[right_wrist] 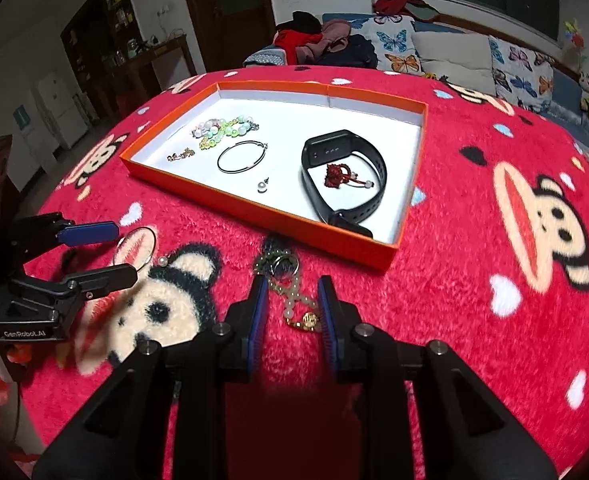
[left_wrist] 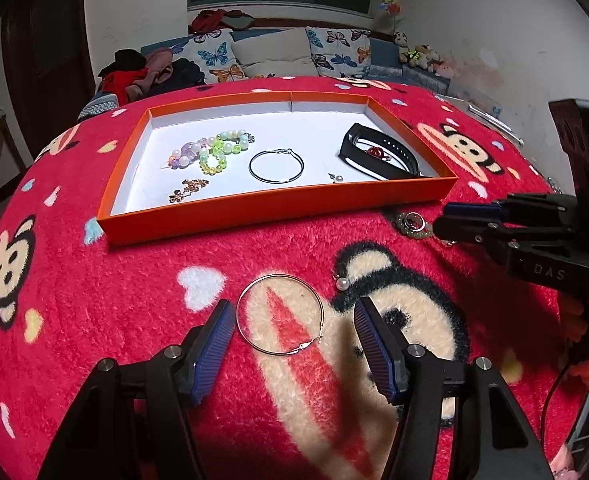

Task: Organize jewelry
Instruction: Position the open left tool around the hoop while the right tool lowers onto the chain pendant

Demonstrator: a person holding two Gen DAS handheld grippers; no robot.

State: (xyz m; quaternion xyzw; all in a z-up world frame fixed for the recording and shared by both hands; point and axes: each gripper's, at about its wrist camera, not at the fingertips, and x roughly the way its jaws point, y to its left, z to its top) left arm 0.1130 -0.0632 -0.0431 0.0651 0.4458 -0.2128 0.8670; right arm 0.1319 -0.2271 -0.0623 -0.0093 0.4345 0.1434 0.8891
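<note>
A red plush monkey-print blanket [left_wrist: 142,280] carries an orange tray [left_wrist: 278,208], a silver hoop earring [left_wrist: 280,314], a pearl earring [left_wrist: 342,283] and a beaded necklace [right_wrist: 294,300].

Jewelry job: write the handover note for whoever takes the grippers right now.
Left gripper: jaws open, empty, straddling the loose hoop earring on the blanket.
Right gripper: jaws open, empty, around the bead necklace just outside the orange tray.
Done, in the tray: bead bracelets, dark hoop, gold earrings, pearl stud, black band, red charm.
Left: hoop earring, pearl earring and necklace.
</note>
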